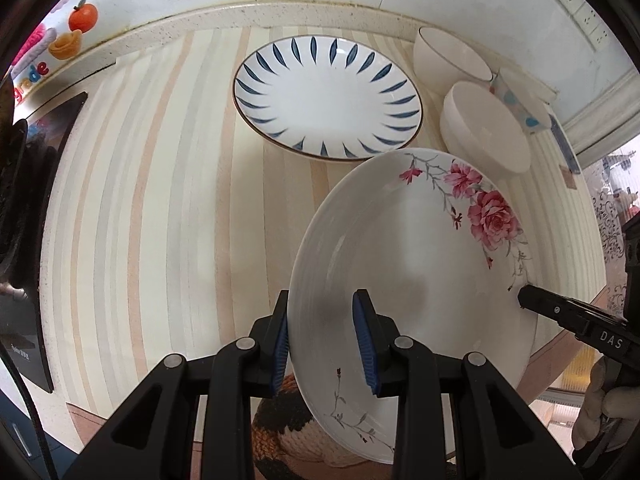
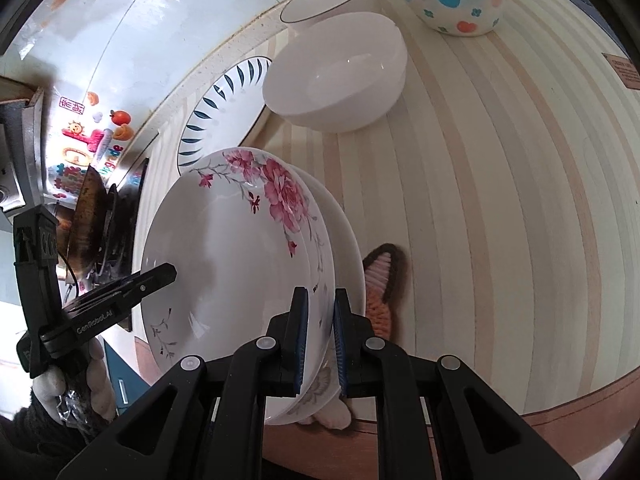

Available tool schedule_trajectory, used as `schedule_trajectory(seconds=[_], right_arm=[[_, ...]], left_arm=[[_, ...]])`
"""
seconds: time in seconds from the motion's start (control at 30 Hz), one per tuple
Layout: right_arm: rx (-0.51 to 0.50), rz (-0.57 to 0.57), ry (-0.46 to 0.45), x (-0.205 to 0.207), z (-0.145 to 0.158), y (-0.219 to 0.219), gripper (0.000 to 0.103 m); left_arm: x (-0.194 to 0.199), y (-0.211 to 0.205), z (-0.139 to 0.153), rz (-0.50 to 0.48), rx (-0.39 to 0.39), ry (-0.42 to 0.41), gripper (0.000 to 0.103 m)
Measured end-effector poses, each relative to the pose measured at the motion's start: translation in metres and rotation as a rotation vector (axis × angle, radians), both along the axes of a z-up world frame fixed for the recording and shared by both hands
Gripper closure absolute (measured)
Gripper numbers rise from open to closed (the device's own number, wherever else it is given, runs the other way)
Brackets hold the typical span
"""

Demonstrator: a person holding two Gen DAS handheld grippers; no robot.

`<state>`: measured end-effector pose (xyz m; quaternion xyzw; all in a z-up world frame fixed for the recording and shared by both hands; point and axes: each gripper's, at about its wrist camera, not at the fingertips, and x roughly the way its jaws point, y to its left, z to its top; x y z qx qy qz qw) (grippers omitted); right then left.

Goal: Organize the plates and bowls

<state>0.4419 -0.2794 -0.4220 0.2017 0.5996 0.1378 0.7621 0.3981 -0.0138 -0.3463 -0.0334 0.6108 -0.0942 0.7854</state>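
A stove (image 1: 24, 208) is seen at the far left of the left gripper (image 1: 326, 344), on a striped mat (image 1: 160, 200). The rim of a rose plate (image 1: 400, 248) stands between this gripper's blue pads (image 1: 280, 354), which are set wide around it; whether they press on it cannot be told. Ahead of the gripper a blue-leaf plate (image 1: 328, 96) lies flat on the mat. To the right of that, two white bowls (image 1: 484, 128) sit side by side, with a heart bowl (image 2: 452, 0) beyond them. In the right wrist view, two nested rose plates are seen, held tilted on edge above the mat, and the right gripper (image 2: 320, 344) is clamped on their right rims. A knitted coaster (image 2: 384, 284) lies just behind the plates, right of this gripper.
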Motion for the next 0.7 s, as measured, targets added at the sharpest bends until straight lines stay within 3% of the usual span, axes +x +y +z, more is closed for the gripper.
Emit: schedule_trajectory(seconds=[0.53,0.7], right_arm=[[-0.059,0.027,0.018,0.004,-0.003,0.012,0.089],[-0.020,-0.002,0.076,0.008,-0.006,0.008,0.086]], left_arm=[[-0.007,-0.006,-0.018,-0.031,0.053,0.028,0.075],[-0.009,-0.004,-0.021,-0.035,0.042,0.049,0.075]])
